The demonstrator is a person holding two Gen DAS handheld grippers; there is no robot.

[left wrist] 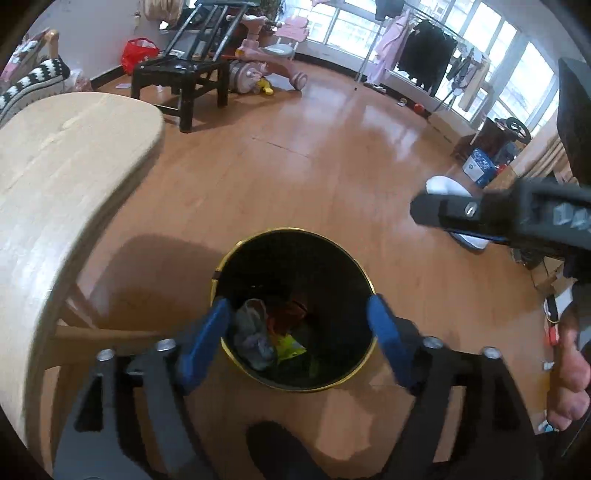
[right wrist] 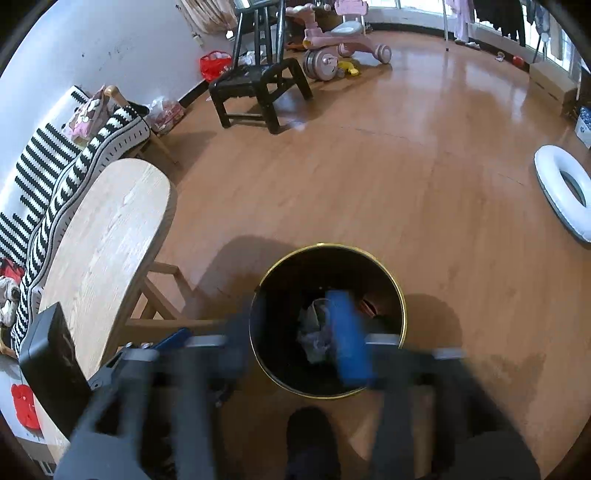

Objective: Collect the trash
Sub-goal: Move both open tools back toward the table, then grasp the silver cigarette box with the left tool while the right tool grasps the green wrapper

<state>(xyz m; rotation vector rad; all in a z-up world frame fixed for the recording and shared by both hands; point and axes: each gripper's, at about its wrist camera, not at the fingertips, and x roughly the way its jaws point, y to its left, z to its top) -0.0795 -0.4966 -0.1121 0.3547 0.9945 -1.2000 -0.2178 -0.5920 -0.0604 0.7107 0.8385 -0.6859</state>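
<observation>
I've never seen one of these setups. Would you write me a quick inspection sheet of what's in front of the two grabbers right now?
Surface: glossy wooden floor; oval wooden table at left.
Job's things: black trash bin with gold rim on the floor, holding crumpled wrappers, grey, red and yellow-green.
Clutter: white inflatable ring, pink ride-on toy, red bag.
Grippers: left gripper open above the bin, nothing between its blue fingers; right gripper blurred, open, also above the bin.
Cables: nothing seen.
Surroundings: black chair, striped sofa, clothes rack by the windows.
</observation>
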